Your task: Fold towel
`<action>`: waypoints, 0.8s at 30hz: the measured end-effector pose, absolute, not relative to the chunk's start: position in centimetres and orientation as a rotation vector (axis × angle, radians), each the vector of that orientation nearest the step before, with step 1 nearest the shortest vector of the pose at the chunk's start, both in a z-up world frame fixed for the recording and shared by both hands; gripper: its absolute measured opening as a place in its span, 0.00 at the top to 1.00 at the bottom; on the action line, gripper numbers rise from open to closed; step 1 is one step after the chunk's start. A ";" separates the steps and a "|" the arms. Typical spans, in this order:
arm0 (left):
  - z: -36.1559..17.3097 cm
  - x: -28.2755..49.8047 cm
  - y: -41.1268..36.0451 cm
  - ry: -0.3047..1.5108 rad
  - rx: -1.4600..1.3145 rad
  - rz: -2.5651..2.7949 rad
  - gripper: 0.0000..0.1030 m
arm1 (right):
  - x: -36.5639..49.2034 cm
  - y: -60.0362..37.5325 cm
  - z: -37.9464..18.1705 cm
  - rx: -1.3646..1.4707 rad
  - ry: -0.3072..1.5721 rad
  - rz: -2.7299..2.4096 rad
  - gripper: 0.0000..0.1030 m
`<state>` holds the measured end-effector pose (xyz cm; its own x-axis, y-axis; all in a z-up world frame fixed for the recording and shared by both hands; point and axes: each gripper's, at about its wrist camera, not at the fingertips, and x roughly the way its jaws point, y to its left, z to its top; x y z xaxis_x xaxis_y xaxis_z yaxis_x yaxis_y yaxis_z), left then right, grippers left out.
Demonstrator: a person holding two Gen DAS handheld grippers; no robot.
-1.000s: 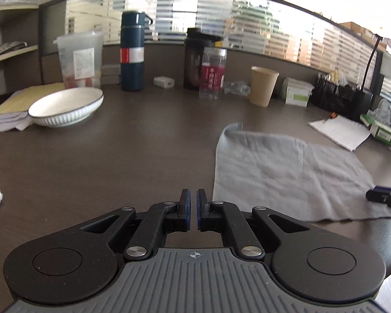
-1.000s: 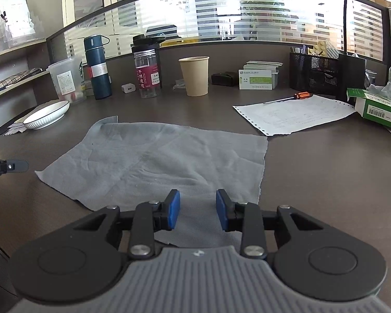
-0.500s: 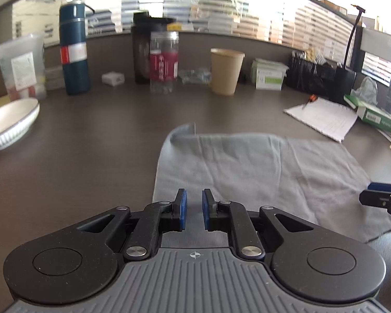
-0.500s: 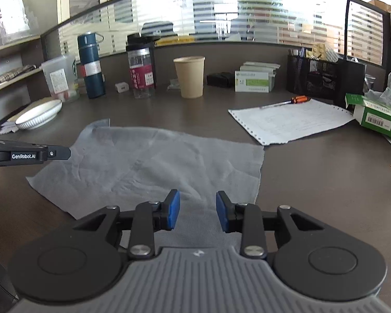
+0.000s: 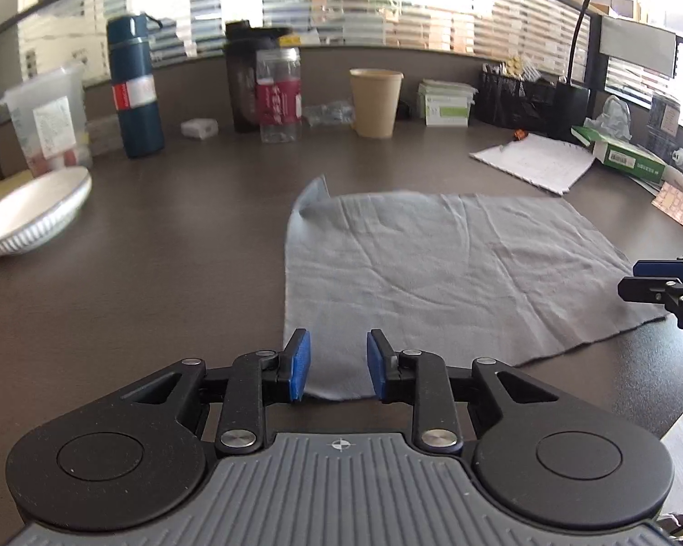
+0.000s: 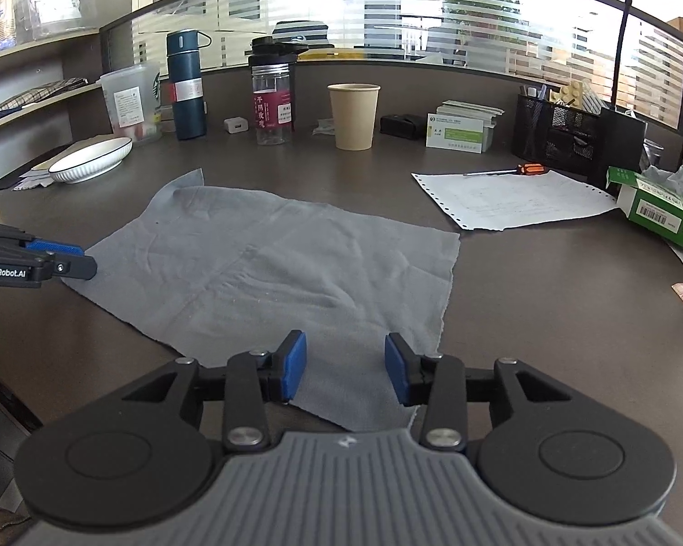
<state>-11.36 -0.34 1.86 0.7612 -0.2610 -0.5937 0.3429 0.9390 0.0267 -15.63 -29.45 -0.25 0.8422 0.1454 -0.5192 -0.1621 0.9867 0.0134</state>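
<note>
Since a fold starts from two matching corners, the left gripper (image 5: 337,366) and right gripper (image 6: 345,367) each straddle a near corner of the towel (image 6: 268,268), jaws opening, gripping nothing. It lies flat on the desk (image 5: 168,245): grey, creased, far-left corner curled up.

Bare tabletop (image 6: 546,300) lies open around the towel (image 6: 268,273); bottles, paper cup (image 6: 353,116) and bowl (image 6: 91,164) crowd the frame's upper edge.

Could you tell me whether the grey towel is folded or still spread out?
Spread out: the grey towel lies in one flat layer on the desk, only its far left corner curling up.
</note>
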 end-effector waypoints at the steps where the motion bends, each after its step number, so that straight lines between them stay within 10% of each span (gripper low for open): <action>1: 2.4 -11.1 -0.2 0.600 0.122 -0.323 0.64 | -15.6 -29.5 -0.1 -0.028 0.541 0.159 0.59; 7: 4.3 -5.7 -2.3 0.523 0.173 -0.268 0.51 | -13.5 -29.4 0.2 -0.016 0.529 0.137 0.59; 11: 3.4 -0.8 -4.1 0.566 0.226 -0.253 0.73 | -13.0 -28.9 0.1 -0.012 0.527 0.156 0.59; 24: 1.2 3.1 -5.7 0.646 0.238 -0.292 0.78 | -12.1 -29.7 -0.9 0.032 0.548 0.194 0.59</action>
<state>3.13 -5.74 1.20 0.7604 -0.1920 -0.6205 0.3385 0.9325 0.1263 -12.12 -29.70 -0.93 0.8358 0.1918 -0.5144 -0.1750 0.9812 0.0815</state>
